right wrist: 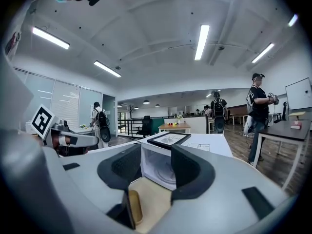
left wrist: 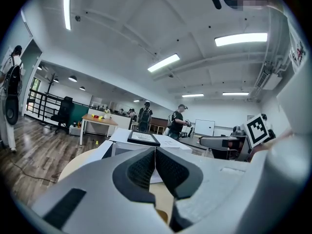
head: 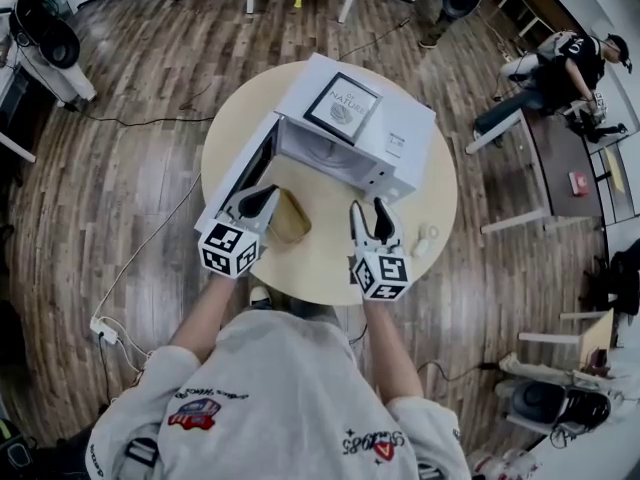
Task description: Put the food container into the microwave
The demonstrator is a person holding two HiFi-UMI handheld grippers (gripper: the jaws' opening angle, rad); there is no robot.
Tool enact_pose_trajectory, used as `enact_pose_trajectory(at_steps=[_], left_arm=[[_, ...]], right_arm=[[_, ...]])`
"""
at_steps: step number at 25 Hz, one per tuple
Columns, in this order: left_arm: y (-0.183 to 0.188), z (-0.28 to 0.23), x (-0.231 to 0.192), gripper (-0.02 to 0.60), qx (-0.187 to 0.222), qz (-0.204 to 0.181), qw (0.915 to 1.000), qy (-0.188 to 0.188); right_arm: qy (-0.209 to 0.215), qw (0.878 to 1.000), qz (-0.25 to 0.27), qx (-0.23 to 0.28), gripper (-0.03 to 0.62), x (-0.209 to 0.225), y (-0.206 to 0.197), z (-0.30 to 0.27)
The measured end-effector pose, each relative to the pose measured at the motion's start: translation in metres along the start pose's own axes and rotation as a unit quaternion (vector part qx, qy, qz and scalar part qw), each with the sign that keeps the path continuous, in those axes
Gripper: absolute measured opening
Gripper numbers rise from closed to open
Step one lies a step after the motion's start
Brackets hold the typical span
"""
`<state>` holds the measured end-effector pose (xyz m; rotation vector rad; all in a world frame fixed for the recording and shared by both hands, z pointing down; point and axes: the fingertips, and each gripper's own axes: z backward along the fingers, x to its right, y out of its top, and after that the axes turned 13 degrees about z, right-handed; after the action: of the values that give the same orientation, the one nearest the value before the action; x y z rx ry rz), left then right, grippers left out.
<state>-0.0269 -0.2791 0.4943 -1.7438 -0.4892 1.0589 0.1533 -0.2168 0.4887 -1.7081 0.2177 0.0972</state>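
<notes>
Food container (head: 291,218) partly hidden beside left tool (head: 268,194), clenched, apparently empty; right tool (head: 368,209) released.

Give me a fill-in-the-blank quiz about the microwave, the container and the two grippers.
1. The microwave's door stands ____.
2. The container lies on the table, closest to the ____ gripper.
3. The left gripper's jaws are ____.
4. The right gripper's jaws are ____, with nothing held between them.

Missing words: open; left; shut; open.
</notes>
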Motion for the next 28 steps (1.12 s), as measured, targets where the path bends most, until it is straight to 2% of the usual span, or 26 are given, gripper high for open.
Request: enact_pose_trajectory(at_steps=[9,14,19,22,28], left_arm=[[-0.002,0.016,-0.008,0.008,-0.005,-0.003,1.0,0.008],[-0.009,0.022,-0.016,0.008,-0.011,0.0,0.9998,0.016],[-0.019,0.032,-0.028,0.009,-0.014,0.005,0.9994,0.033],[-0.022,0.041,-0.037,0.008,-0.013,0.011,0.9989,0.045],[-0.03,0.056,-0.046,0.008,-0.02,0.015,0.9976,0.064]], right_arm=[[0.013,1.0,-0.005,-0.003,0.181,-0.023,-0.009,-0.003],[0.037,0.999,0.017,-0.014,0.181,-0.041,-0.016,-0.015],[0.083,0.994,0.048,-0.046,0.183,-0.069,-0.044,-0.032],[0.126,0.989,0.05,-0.063,0.187,-0.091,-0.062,-0.041],[0.222,0.962,0.075,-0.138,0.209,-0.143,-0.124,-0.054]])
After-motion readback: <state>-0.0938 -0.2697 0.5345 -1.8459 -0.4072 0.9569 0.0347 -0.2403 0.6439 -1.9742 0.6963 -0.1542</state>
